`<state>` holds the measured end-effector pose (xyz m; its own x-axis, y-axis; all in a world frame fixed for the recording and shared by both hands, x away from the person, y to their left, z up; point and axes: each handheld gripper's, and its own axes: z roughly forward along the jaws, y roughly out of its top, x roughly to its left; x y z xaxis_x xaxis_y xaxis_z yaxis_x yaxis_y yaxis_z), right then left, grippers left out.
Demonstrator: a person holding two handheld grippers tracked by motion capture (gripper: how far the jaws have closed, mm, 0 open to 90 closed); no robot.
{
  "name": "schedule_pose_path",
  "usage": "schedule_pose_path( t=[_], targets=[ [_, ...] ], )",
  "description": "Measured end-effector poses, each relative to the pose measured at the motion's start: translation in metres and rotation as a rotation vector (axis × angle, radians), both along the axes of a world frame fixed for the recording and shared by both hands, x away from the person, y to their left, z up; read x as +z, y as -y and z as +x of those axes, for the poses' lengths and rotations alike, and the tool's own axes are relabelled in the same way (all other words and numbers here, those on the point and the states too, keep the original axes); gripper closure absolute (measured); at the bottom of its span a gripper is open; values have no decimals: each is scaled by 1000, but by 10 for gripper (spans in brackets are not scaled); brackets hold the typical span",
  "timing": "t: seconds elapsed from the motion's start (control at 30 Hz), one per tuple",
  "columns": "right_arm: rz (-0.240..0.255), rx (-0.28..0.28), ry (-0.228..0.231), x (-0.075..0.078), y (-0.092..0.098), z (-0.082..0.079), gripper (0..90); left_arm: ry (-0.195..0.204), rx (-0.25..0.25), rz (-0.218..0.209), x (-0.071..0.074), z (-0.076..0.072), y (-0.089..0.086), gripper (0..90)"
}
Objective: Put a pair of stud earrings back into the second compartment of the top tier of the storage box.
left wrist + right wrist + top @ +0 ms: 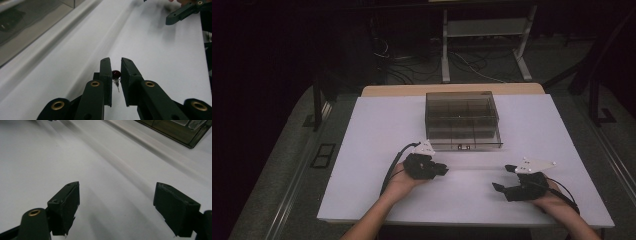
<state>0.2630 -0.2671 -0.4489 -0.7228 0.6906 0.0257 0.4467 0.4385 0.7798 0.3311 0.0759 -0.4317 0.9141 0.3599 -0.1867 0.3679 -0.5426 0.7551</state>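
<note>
Forearms come in from my near edge of the white table (377,125), one on each side, wrists low over the surface. My left gripper (443,169) sits left of centre, pointing right across the table toward the other hand. In the left gripper view its jaws are drawn close together and pinch a small dark red bead (116,73) with a thin metal pin hanging from it; the bead sits right between the pads near their tips, just above the tabletop. My right gripper (499,188) rests near the front right corner, aimed left toward the other hand, and in the right gripper view its jaws stand spread wide with bare table between them. The clear compartment box (462,120) stands at the middle of the far side, beyond the left gripper; whether anything lies in its cells I cannot tell. Between the two grippers the white surface is open, and the right hand is close to the table's front edge.
</note>
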Motion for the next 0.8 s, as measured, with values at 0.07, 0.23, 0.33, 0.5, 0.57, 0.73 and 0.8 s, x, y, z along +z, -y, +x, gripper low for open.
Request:
schedule_pose_path(
  t=[0.07, 0.23, 0.33, 0.5, 0.57, 0.73, 0.8],
  targets=[
    [1, -1, -1, 0, 0, 0, 204, 0, -3, -6, 2, 0, -1, 793],
    [0, 6, 1, 0, -1, -1, 204, 5, -8, -11, 7, 1, -4, 793],
    [5, 6, -1, 0, 0, 0, 204, 0, -9, -20, 10, 2, -6, 793],
    [8, 13, 2, 0, 0, 0, 204, -4, -25, -43, 16, 2, -7, 792],
    [8, 16, 3, 0, 0, 0, 204, -4, -31, -53, 19, 2, -7, 793],
    [6, 14, 1, -1, -1, 0, 204, -4, -39, -84, 26, 3, -7, 792],
    [8, 11, 0, -1, -1, 0, 204, -1, -40, -86, 29, 3, -8, 793]
  ],
)
